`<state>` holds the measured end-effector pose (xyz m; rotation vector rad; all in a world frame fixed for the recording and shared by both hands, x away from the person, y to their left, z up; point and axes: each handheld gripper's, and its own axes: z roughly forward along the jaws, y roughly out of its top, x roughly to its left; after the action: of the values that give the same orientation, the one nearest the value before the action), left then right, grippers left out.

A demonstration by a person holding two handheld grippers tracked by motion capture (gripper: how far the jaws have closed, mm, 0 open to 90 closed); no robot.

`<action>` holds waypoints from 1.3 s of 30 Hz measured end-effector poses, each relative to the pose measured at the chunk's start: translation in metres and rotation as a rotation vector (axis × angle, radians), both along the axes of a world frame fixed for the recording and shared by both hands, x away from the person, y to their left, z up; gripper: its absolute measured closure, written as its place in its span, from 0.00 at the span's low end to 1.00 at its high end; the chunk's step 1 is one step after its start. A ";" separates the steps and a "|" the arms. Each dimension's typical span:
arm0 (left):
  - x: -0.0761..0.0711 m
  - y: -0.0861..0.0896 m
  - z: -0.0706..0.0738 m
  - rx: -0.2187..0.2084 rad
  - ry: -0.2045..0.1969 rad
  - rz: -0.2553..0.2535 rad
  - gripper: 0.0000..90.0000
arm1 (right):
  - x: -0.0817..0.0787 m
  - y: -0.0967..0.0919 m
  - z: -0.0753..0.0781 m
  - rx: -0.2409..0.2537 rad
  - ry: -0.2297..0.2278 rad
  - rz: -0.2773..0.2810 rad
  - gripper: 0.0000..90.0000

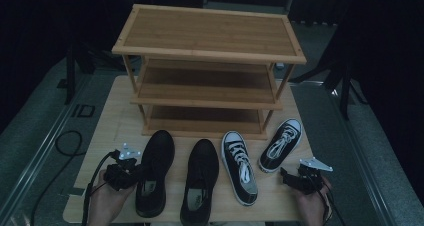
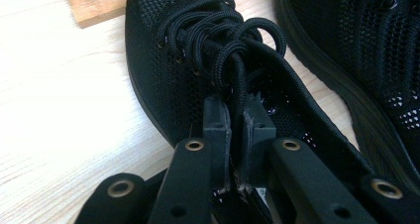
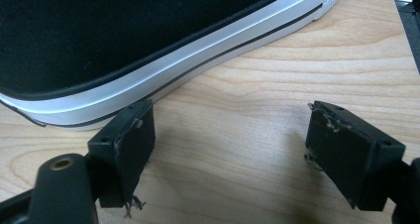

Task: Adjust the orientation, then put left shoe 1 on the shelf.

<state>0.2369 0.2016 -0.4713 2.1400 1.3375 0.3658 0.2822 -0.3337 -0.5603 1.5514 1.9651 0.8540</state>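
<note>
From above, my left gripper [image 1: 131,167] sits at the leftmost black shoe [image 1: 154,170], at seven o'clock from the rack [image 1: 207,71]. Its own view shows the jaws pinched on the shoe's [image 2: 198,70] mesh collar, ready to lift. My right gripper [image 3: 233,149] gapes, waiting beside the sneaker [image 3: 148,40].

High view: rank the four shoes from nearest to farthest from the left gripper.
From the left gripper:
1. Left black mesh shoe, clamped at its collar by that gripper.
2. Second black mesh shoe, next to the right.
3. Black-and-white sneaker, right of centre.
4. Angled black-and-white sneaker, far right, by the wooden rack's foot.
</note>
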 end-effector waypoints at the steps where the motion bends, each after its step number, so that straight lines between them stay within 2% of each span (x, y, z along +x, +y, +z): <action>1: 0.000 0.000 0.000 0.000 0.001 -0.001 0.95 | 0.000 0.000 0.000 0.000 0.000 0.000 0.21; 5: 0.001 0.000 0.000 -0.005 -0.008 0.009 0.96 | 0.000 0.000 0.000 0.000 0.000 0.000 0.21; 15: 0.008 0.000 0.002 -0.066 -0.021 0.021 0.97 | 0.000 0.000 0.000 0.000 0.000 0.000 0.21; 26: 0.013 -0.005 0.004 -0.109 -0.030 0.032 0.97 | 0.000 0.000 0.000 0.000 0.000 0.000 0.21; 33: 0.017 -0.007 0.013 -0.138 -0.052 0.037 0.97 | 0.000 0.000 0.000 0.000 0.000 0.000 0.21; 39: 0.024 -0.012 0.021 -0.138 -0.068 0.037 0.97 | 0.000 0.000 0.000 0.000 0.000 0.001 0.21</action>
<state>0.2608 0.1894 -0.4507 1.9746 1.3263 0.3472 0.2822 -0.3338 -0.5603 1.5509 1.9656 0.8542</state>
